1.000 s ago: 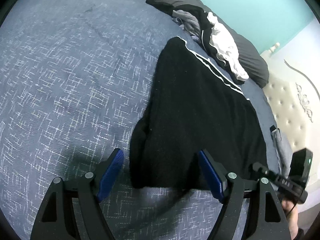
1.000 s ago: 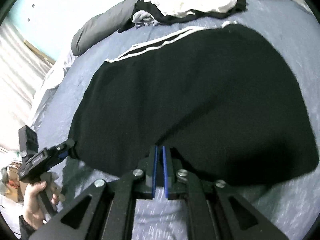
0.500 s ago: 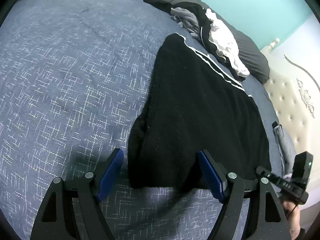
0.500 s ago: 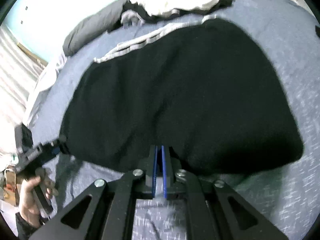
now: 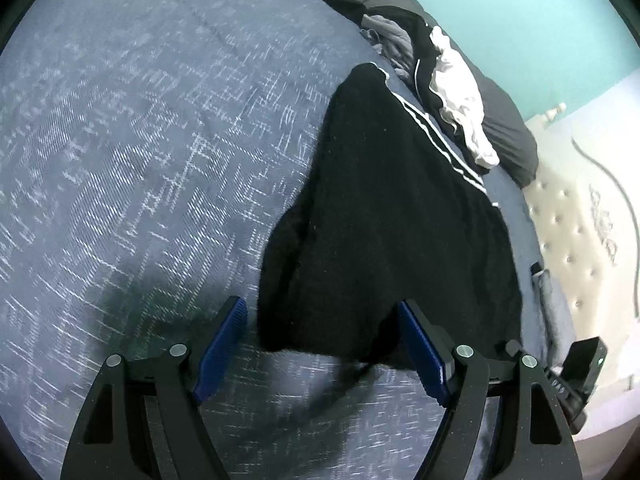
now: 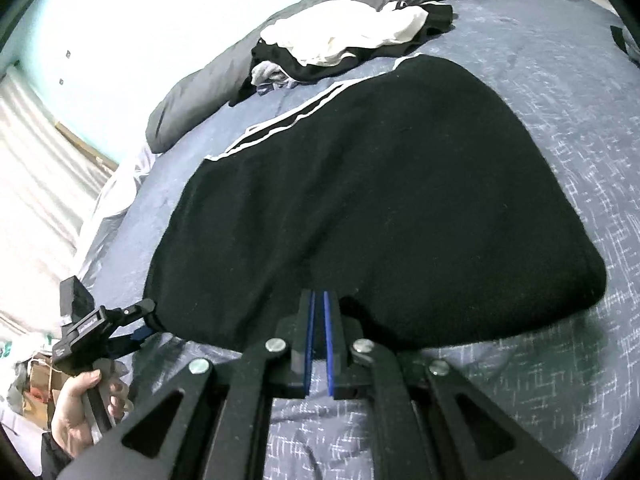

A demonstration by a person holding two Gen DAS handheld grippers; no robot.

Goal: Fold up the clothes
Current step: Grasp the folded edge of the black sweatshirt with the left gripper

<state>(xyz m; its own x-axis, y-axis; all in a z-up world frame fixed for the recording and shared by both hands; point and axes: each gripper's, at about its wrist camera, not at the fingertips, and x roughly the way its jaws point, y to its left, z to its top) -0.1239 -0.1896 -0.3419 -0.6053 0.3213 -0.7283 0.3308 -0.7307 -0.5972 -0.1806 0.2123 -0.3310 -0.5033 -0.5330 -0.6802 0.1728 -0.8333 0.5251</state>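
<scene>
A black garment with white side stripes (image 5: 400, 216) (image 6: 360, 184) lies spread flat on the blue-grey bedspread (image 5: 140, 160). My left gripper (image 5: 320, 304) stands open over the garment's near corner; the cloth lies between its blue pads (image 5: 224, 340) without being pressed. It also shows at the left of the right wrist view as the left gripper (image 6: 136, 320), held by a hand (image 6: 76, 412). My right gripper (image 6: 319, 294) is shut at the garment's near hem, and the cloth bunches up to its tips. The right gripper's body (image 5: 576, 372) shows at the lower right of the left wrist view.
A heap of white and black clothes (image 6: 352, 36) (image 5: 456, 96) lies beyond the garment, against a dark grey pillow (image 6: 208, 92). A tufted cream headboard (image 5: 580, 232) borders the bed on one side; a teal wall stands behind. Bare bedspread stretches to the left in the left wrist view.
The right gripper has slid sideways along the near hem, and the garment's right corner has drawn in and bunched. The left gripper stays open over the corner, slightly rolled.
</scene>
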